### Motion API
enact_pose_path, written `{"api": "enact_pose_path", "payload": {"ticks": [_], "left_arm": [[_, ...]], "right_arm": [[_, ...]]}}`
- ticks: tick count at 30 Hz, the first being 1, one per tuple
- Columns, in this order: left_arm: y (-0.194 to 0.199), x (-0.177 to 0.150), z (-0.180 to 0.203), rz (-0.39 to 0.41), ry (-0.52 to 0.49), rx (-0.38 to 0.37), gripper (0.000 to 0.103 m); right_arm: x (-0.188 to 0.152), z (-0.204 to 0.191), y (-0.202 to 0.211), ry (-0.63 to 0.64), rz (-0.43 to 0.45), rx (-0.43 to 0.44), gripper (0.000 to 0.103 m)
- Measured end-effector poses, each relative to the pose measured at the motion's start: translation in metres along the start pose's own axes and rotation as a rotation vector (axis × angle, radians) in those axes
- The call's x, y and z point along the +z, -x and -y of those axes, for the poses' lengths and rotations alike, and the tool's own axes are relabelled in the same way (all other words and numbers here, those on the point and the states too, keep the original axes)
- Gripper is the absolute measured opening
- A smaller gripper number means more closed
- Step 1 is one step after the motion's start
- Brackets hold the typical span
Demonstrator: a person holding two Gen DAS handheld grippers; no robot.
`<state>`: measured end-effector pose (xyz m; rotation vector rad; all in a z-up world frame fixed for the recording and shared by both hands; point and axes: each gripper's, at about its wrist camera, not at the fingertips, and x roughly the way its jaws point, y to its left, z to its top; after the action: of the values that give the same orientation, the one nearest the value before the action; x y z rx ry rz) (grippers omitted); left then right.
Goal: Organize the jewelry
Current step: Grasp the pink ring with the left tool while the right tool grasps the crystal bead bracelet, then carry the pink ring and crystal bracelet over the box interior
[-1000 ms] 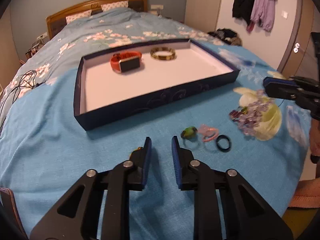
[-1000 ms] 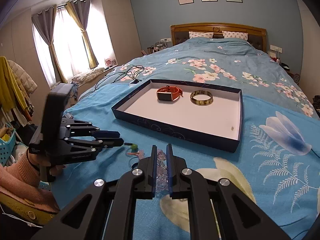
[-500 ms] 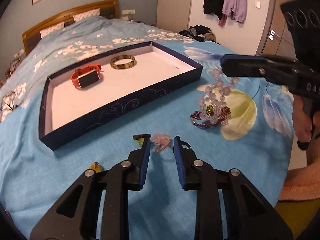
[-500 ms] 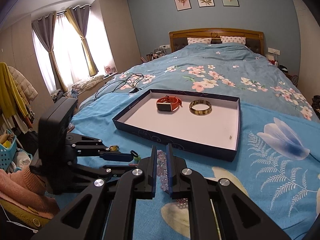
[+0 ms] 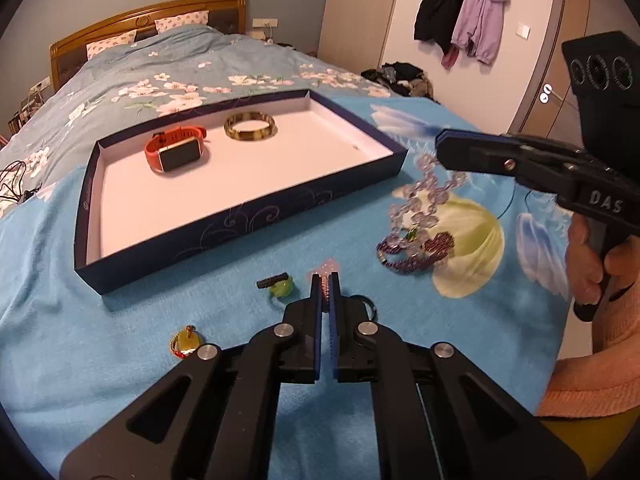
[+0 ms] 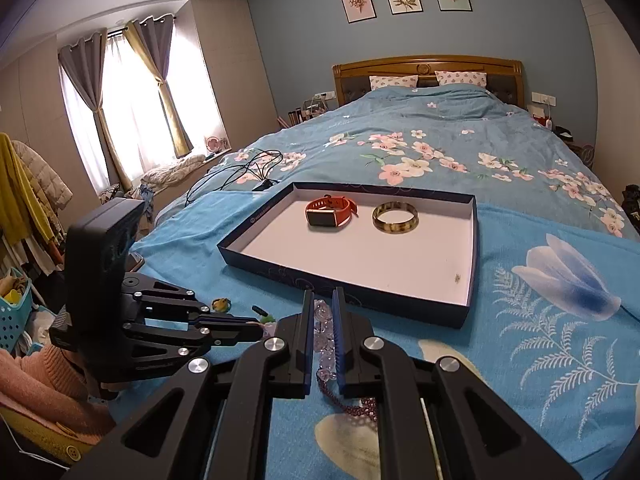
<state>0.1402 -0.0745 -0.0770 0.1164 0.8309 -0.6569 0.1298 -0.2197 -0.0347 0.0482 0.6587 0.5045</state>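
A dark blue tray point(image 5: 248, 220) point(image 6: 360, 288) on the bed holds an orange watch point(image 5: 174, 152) point(image 6: 330, 212) and a brown bangle point(image 5: 250, 126) point(image 6: 395, 218). My left gripper point(image 5: 326, 280) is shut on a pink beaded ring point(image 5: 329, 270) just above the blue blanket. My right gripper point(image 6: 322, 300) point(image 5: 440, 148) is shut on a clear bead necklace point(image 5: 424, 196) point(image 6: 324, 332), whose purple end point(image 5: 416, 254) trails on the blanket. A green ring point(image 5: 280, 286), a yellow pendant point(image 5: 185, 343) and a black ring point(image 5: 366, 304) lie near my left gripper.
The bed's near edge runs below both grippers. Black cables point(image 6: 240, 172) lie on the bed left of the tray. Coats point(image 5: 460, 12) hang on the wall at right. The person's hand in a pink sleeve point(image 5: 596, 340) holds the right gripper.
My left gripper has closed on the pink beaded ring. My right gripper has lifted the clear necklace higher and toward the tray.
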Motion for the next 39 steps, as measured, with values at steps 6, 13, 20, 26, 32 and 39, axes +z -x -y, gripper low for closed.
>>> {"api": "enact_pose_path", "payload": {"ticks": [6,13,20,26,32,39], "left_arm": [[0.016,0.007,-0.004,0.038,0.026,-0.001,0.003],[0.028,0.015,-0.011,0.076,0.046,0.011,0.003],[0.034,0.024,-0.021,0.104,0.065,0.041,0.003],[0.033,0.033,-0.031,0.112,0.069,0.07,0.003],[0.028,0.043,-0.04,0.111,0.074,0.09,0.003],[0.016,0.051,-0.051,0.093,0.077,0.114,0.003]], "right_arm": [[0.005,0.001,0.002,-0.001,0.019,0.003,0.007],[0.019,0.002,-0.001,0.0,0.042,0.004,0.007],[0.035,0.003,-0.006,0.005,0.069,0.012,0.007],[0.047,0.006,-0.013,-0.01,0.079,0.016,0.007],[0.059,0.012,-0.024,-0.034,0.085,0.012,0.007],[0.07,0.018,-0.039,-0.05,0.082,0.004,0.007]]}}
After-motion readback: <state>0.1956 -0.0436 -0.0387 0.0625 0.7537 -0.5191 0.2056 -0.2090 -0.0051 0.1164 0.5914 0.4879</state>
